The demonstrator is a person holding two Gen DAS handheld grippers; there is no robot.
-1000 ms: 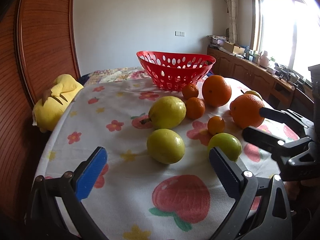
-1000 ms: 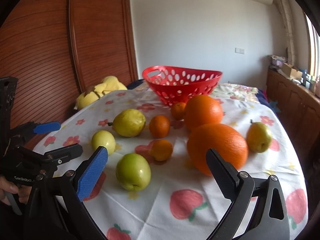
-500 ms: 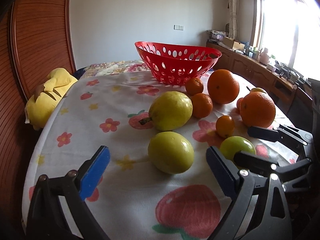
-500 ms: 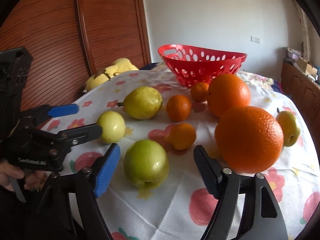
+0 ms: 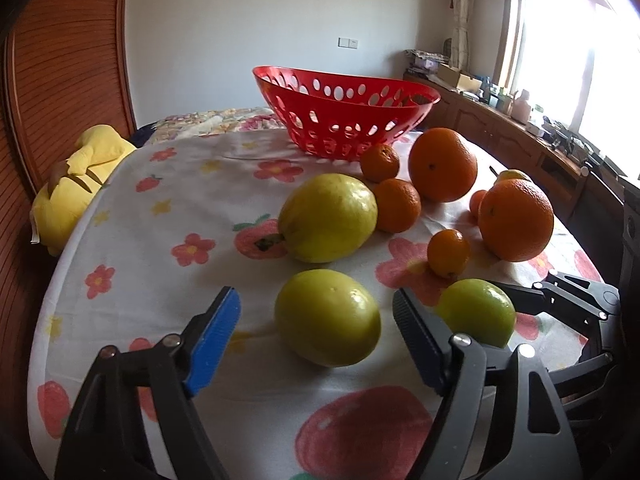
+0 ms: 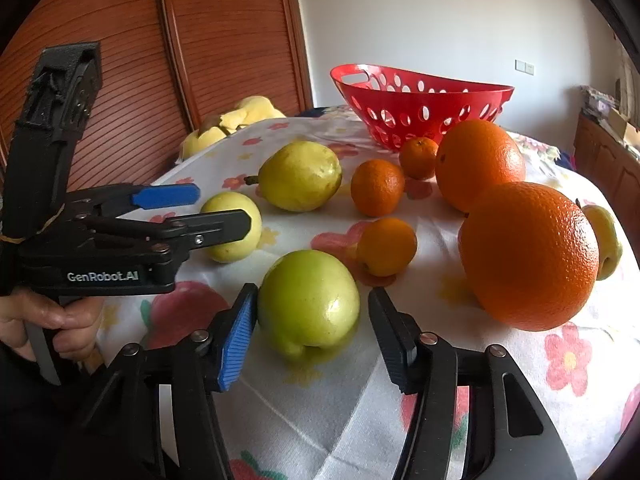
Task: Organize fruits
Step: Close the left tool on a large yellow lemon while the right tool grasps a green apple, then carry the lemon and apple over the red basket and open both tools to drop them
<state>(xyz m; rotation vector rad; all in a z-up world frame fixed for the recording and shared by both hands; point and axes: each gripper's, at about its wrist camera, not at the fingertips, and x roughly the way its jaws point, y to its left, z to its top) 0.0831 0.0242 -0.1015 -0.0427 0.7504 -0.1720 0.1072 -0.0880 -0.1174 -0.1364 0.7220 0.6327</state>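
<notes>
On the flowered tablecloth, a yellow-green fruit [image 5: 328,316] lies between the pads of my left gripper [image 5: 316,320]. Its jaws are closing, with gaps still showing on both sides. My right gripper [image 6: 312,320] straddles a green apple [image 6: 308,304]. Its jaws are closing too, the blue pad almost at the skin and the other pad just apart. Further back lie a big yellow pear [image 5: 328,220], two large oranges [image 5: 442,164] [image 5: 516,220] and several small tangerines [image 5: 398,204]. The red perforated basket [image 5: 344,120] stands behind them, with nothing showing inside.
A yellow plush toy [image 5: 80,184] rests off the table's left edge against brown slatted doors [image 6: 132,80]. A small pear [image 6: 604,240] sits behind the near orange. Wooden cabinets [image 5: 520,136] run under the window on the right. A hand [image 6: 48,320] grips the left tool.
Both grippers have come forward and down toward the fruit, and both pairs of jaws have narrowed, the right more. The fruits have not moved.
</notes>
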